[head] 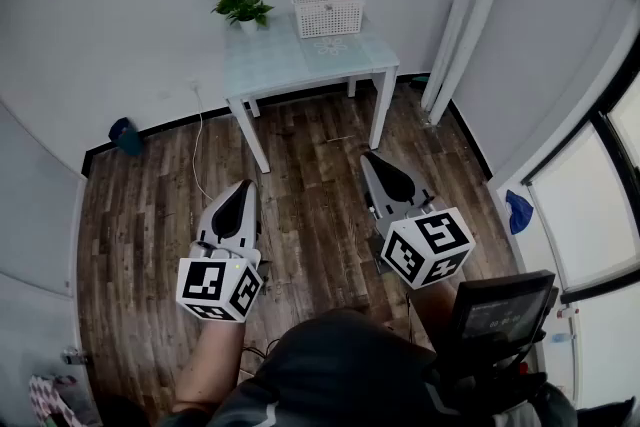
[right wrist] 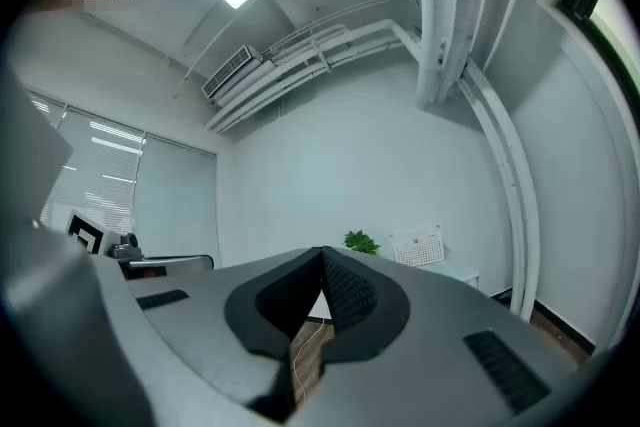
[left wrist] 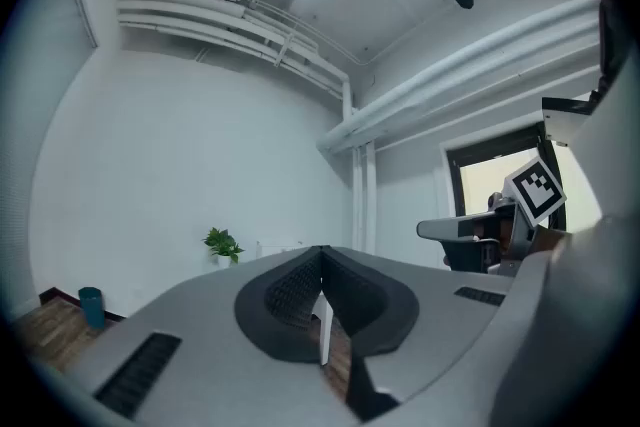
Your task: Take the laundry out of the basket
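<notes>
Nearest us, our left hand-held gripper (head: 244,190) and right hand-held gripper (head: 372,165) hang low above the wooden floor (head: 150,245), each clenched tip to tip with nothing between its jaws. Both point ahead toward the surface (head: 270,60) against the far wall, well apart from it. The white basket (head: 327,10) stands at the surface's far right corner and a small potted plant (head: 241,7) at its far left corner. From where we stand we cannot see whether laundry lies inside. We judge the task not yet begun, with the approach as the step in hand. The next move calls for walking up to the surface, raising a hand-held gripper over the basket's rim and letting its jaws part before reaching in for cloth. Our bare left forearm (head: 215,355) runs straight behind its hand-held gripper, near the waist. The right hand-held gripper sits slightly further forward, angled inward.
</notes>
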Action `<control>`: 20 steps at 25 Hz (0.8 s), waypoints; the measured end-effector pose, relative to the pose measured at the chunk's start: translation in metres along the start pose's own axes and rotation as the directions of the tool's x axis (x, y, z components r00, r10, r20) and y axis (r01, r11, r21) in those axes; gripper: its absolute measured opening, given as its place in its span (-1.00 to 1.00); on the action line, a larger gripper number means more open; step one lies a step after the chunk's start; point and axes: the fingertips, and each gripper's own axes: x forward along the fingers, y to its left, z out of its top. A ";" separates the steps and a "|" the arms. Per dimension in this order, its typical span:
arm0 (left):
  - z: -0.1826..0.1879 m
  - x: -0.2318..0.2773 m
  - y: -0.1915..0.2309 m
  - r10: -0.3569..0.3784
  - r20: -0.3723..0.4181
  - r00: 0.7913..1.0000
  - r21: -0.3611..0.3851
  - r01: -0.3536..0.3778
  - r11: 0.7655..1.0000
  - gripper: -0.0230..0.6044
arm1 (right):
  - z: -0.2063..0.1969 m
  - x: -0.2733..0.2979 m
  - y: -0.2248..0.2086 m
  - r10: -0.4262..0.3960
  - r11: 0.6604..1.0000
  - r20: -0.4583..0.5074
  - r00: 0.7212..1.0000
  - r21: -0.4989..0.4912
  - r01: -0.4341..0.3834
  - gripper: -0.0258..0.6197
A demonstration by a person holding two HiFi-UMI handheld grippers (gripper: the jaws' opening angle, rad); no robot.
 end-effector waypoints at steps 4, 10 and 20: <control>-0.001 -0.002 0.000 0.002 -0.001 1.000 -0.002 -0.002 1.000 -0.90 | 0.003 0.000 0.002 0.010 1.000 0.006 1.000 -0.009 -0.010 -0.87; 0.003 -0.001 0.001 -0.010 0.004 1.000 -0.004 0.010 1.000 -0.90 | 0.010 0.004 0.003 0.006 1.000 0.020 1.000 -0.001 -0.006 -0.86; -0.002 -0.001 0.005 -0.044 -0.009 0.999 -0.059 0.043 0.997 -0.90 | 0.014 0.006 0.011 -0.012 1.000 0.012 1.000 -0.008 0.012 -0.86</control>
